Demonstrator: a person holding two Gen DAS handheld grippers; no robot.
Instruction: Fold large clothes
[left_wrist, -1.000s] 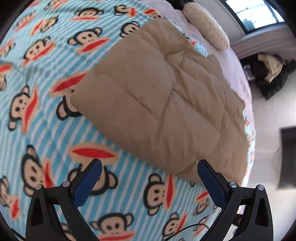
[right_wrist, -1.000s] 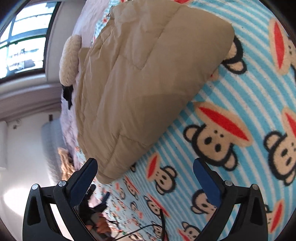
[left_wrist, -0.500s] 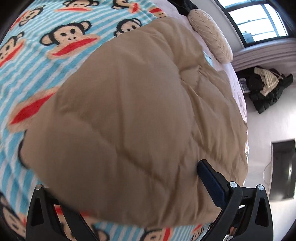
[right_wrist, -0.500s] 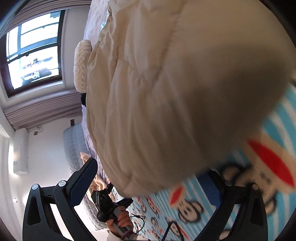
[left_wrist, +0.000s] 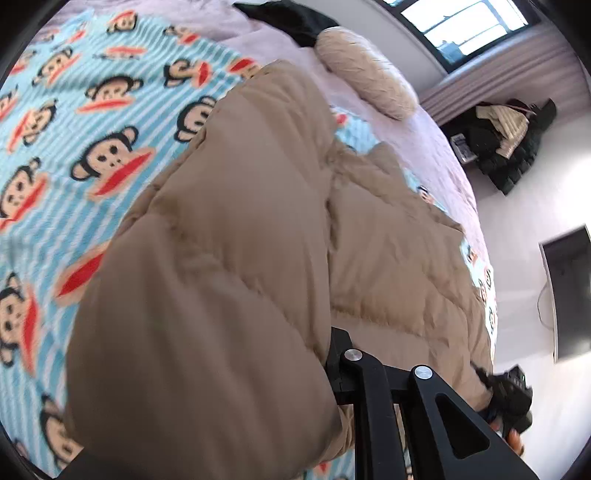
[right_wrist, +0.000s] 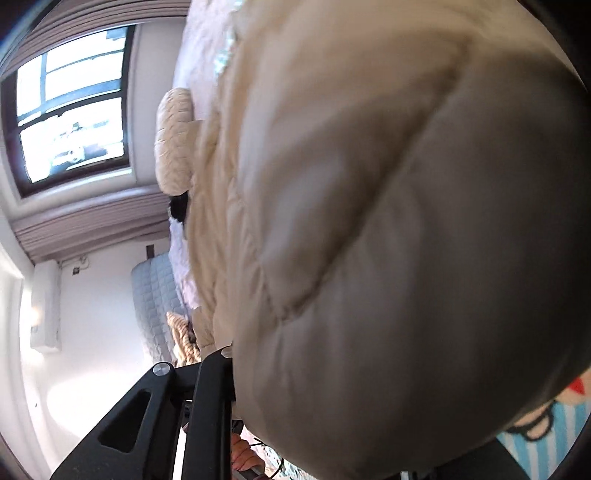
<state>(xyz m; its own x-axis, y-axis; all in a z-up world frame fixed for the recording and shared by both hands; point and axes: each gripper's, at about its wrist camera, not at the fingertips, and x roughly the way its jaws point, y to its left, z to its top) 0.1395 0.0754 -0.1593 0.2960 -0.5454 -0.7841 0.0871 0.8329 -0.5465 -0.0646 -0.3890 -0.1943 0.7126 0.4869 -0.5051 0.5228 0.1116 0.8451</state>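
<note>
Both tongs, the left tongs (left_wrist: 295, 387) and the right tongs (right_wrist: 295, 387), are clenched on the coat (left_wrist: 229, 258), which bulges toward twelve o'clock over the blanket (left_wrist: 74, 122). The slick puffy fabric may slip free, or the fold may land crooked.

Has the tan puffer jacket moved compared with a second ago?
Yes. The tan puffer jacket now fills the left wrist view up to the left tongs, hiding monkey blanket that lay bare before them.
</note>
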